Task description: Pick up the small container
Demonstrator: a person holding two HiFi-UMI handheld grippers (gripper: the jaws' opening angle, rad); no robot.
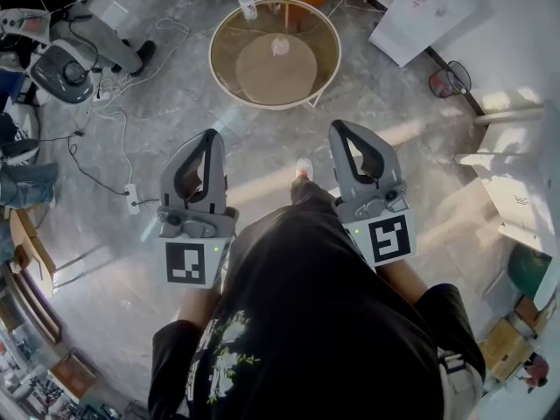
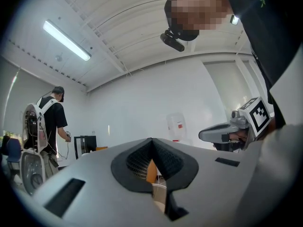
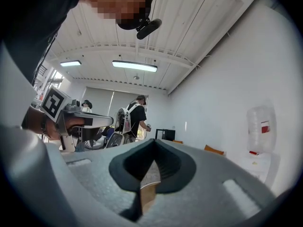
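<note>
The small container (image 1: 279,45), taken to be the pale little object lying near the middle of the round table (image 1: 213,58), is seen in the head view well ahead of both grippers. A bottle (image 1: 248,3) stands apart from it at the table's far edge. The left gripper (image 1: 210,135) and the right gripper (image 1: 337,126) are held side by side in front of the body, over bare floor (image 1: 262,160), and are pointed toward the table. In the left gripper view the jaws are seen closed, tips meeting with nothing between them; the right gripper view shows the same, jaws together and empty. The step in hand is judged to be the approach, since nothing has been grasped yet. For it to be done well, the table should be faced squarely and one gripper chosen for the pick. Its jaws should be opened before the rim is crossed, and the container should be centred between the pads before any closing. The container looks light and thin-walled, so a gentle squeeze is advised. The rim and the bottle should be kept clear of, and the cable (image 1: 96,178) trailing on the floor at the left should be avoided underfoot.
</note>
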